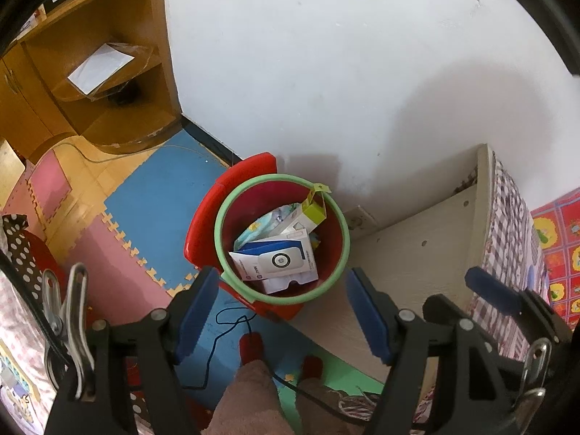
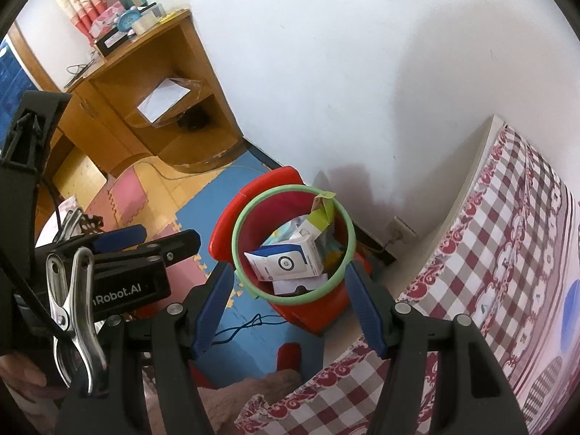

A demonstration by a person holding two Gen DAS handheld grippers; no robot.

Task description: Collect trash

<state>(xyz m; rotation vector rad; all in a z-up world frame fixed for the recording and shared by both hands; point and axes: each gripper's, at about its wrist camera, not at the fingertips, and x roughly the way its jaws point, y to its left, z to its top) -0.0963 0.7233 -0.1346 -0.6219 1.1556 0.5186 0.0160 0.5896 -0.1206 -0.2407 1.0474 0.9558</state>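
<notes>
A red bin [image 1: 328, 250] with a green rim stands on the floor against the white wall. Inside it lie a white and blue box [image 1: 275, 261], a yellow-green carton [image 1: 314, 212] leaning on the far rim, and a patterned wrapper [image 1: 253, 230]. My left gripper [image 1: 281, 313] hovers above the bin's near edge, open, with nothing between its blue pads. In the right wrist view the same bin [image 2: 342, 233] and blue box [image 2: 286, 262] lie ahead of my right gripper [image 2: 290, 308], which is also open and holds nothing. My left gripper [image 2: 170, 238] shows side-on at the left there.
A wooden shelf unit [image 1: 108, 83] stands at the back left, holding a sheet of paper. Foam puzzle mats [image 1: 156, 203] cover the floor. A bed with a checked cover [image 2: 489, 253] runs along the right. A thin cable [image 1: 224, 326] and a person's red-socked feet [image 1: 252, 344] are below.
</notes>
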